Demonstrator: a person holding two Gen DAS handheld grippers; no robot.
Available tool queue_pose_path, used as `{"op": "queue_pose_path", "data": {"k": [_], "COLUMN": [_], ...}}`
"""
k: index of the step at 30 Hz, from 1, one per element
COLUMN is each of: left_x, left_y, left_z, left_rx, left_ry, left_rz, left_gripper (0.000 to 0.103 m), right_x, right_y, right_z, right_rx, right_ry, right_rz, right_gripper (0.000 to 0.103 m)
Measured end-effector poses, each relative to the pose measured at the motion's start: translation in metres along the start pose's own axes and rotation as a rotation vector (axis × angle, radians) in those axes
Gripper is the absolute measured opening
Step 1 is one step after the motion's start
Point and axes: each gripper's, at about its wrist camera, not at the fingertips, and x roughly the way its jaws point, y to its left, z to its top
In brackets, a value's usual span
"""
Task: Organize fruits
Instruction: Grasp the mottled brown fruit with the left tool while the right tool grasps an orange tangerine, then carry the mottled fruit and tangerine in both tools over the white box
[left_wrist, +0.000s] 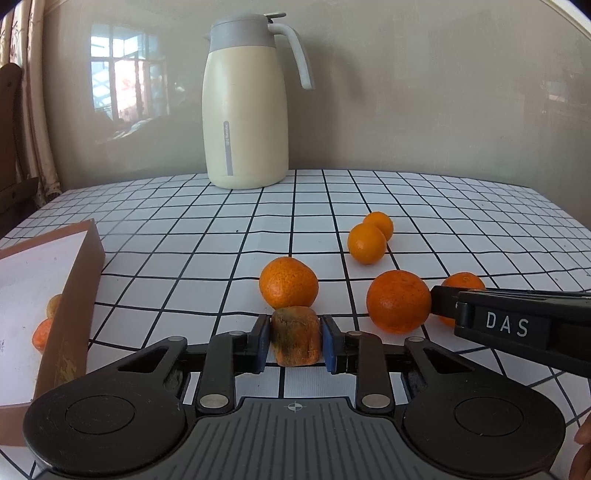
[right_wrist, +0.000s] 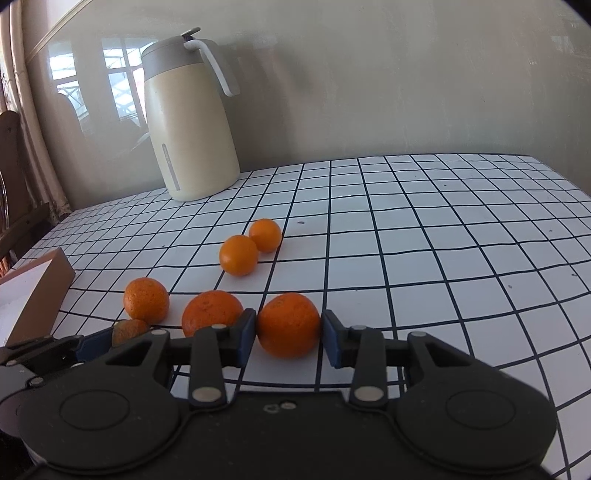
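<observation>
- Black-gridded white tablecloth (left_wrist: 369, 192) covers the table, set against a glossy beige wall that mirrors a window.
- Between the left gripper (left_wrist: 294, 341) pads sits a dull, squashed-looking orange fruit (left_wrist: 295, 341); both blue pads press its sides, holding it.
- Just beyond those fingers lies a round mandarin (left_wrist: 288, 282), with a larger one (left_wrist: 398, 301) ahead to the right.
- The right gripper (right_wrist: 289, 334) brackets a bright orange mandarin (right_wrist: 288, 325): its left pad touches the peel, while a thin gap shows at the right pad, so the fingers stand apart, not clamped.
- Left of the right gripper's fingers rest two more mandarins (right_wrist: 212, 312), (right_wrist: 146, 299).
- Farther ahead, two small oranges (right_wrist: 238, 255), (right_wrist: 265, 235) touch each other.
- A brown cardboard box (left_wrist: 79, 280) with white lining stands left of the left gripper, with some fruit (left_wrist: 42, 334) inside.
- A cream thermos jug (left_wrist: 245, 107) with a grey lid stands at the table's far edge.
</observation>
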Motion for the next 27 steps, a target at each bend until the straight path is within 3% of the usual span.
{"op": "queue_pose_path", "data": {"k": [22, 27], "left_x": [-0.02, -0.021], "left_y": [0.007, 0.016], "left_z": [-0.007, -0.008], "left_rx": [0.028, 0.003], "left_ry": [-0.043, -0.018], "left_rz": [-0.029, -0.037], "left_gripper": [0.023, 0.023], "right_x": [-0.009, -0.013], "right_y": [0.002, 0.004], "right_z": [-0.006, -0.009], "right_rx": [-0.043, -0.065], "right_ry": [-0.003, 0.003], "right_rz": [0.005, 0.011], "right_gripper": [0.029, 0.029]}}
